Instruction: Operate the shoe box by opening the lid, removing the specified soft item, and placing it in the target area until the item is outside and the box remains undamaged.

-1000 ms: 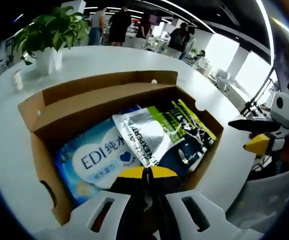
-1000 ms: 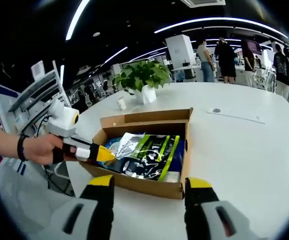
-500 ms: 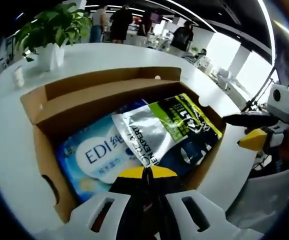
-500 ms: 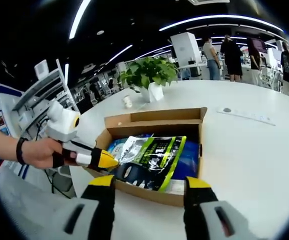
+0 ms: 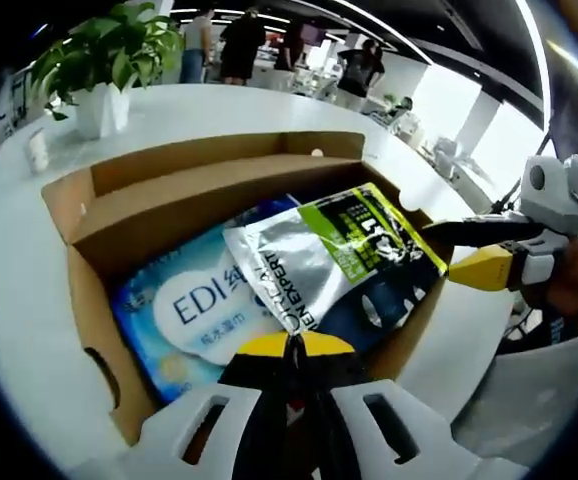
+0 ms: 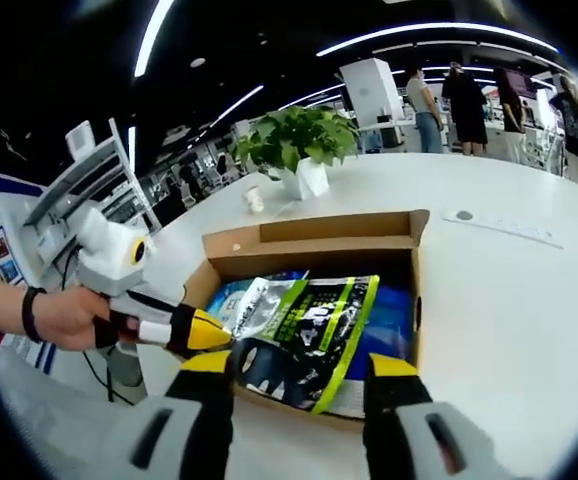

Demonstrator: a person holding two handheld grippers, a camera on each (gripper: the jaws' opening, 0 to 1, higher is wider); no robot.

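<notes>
The shoe box [image 5: 119, 215] sits open on the white table [image 6: 509, 290], with the silver-green pouch [image 5: 334, 255] lying on top of the blue EDI pack [image 5: 194, 310] inside it. The left gripper [image 5: 291, 345] has its tips pressed together at the pouch's near edge. The right gripper [image 6: 299, 368] is spread wide, and the pouch's lower end sits between its yellow tips.
</notes>
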